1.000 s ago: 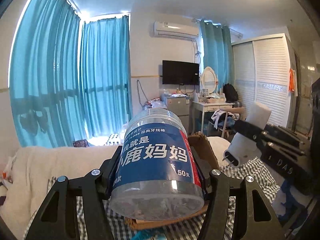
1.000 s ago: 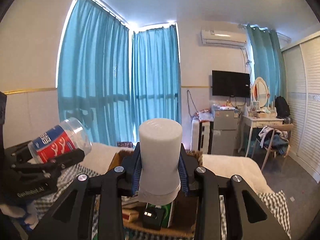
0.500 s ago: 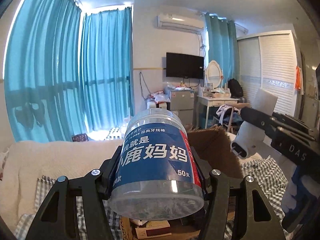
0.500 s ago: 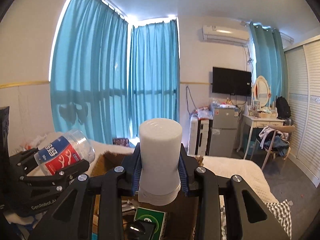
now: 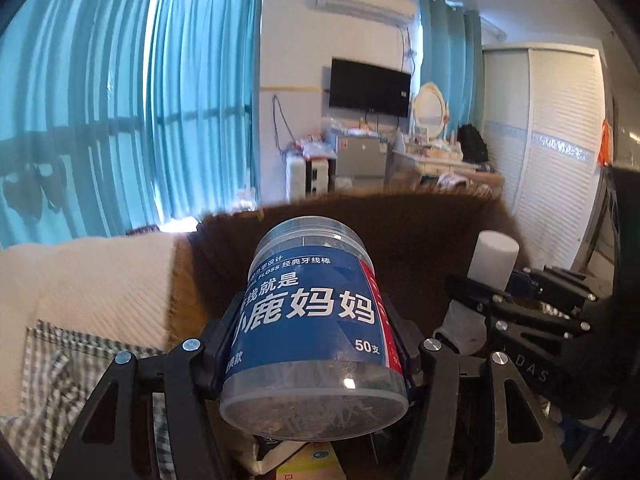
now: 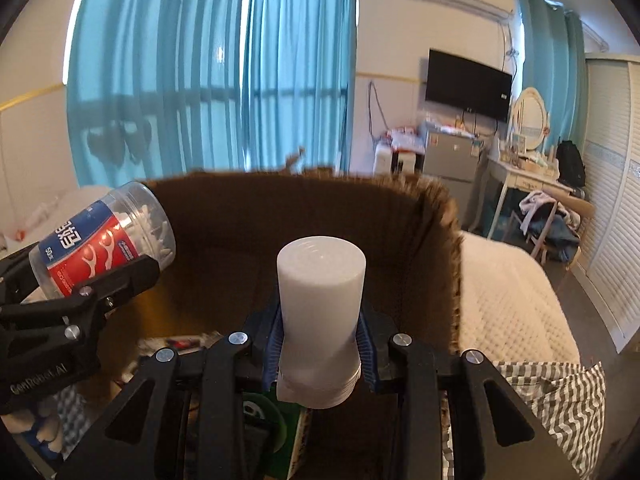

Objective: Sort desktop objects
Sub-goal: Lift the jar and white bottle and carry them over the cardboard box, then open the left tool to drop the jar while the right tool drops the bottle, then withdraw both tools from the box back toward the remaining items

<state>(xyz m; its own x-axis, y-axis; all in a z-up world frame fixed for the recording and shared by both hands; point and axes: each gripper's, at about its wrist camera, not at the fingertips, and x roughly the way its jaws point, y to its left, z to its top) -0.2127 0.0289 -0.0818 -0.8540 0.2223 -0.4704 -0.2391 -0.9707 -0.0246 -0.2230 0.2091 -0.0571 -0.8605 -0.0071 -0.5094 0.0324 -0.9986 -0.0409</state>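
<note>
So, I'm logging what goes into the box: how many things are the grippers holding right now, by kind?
Clear floss-pick jar with blue and red label, in the left gripper: 1
White cylindrical bottle, in the right gripper: 1
Total held: 2
Both hang over the open cardboard box; what lies inside it is too hidden to count.

White bottle over cardboard box

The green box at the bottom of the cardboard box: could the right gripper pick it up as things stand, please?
Probably not. The right gripper is shut on the white bottle, so its jaws are full, though the green box lies just beneath them inside the cardboard box. It would need to release the bottle first.
</note>
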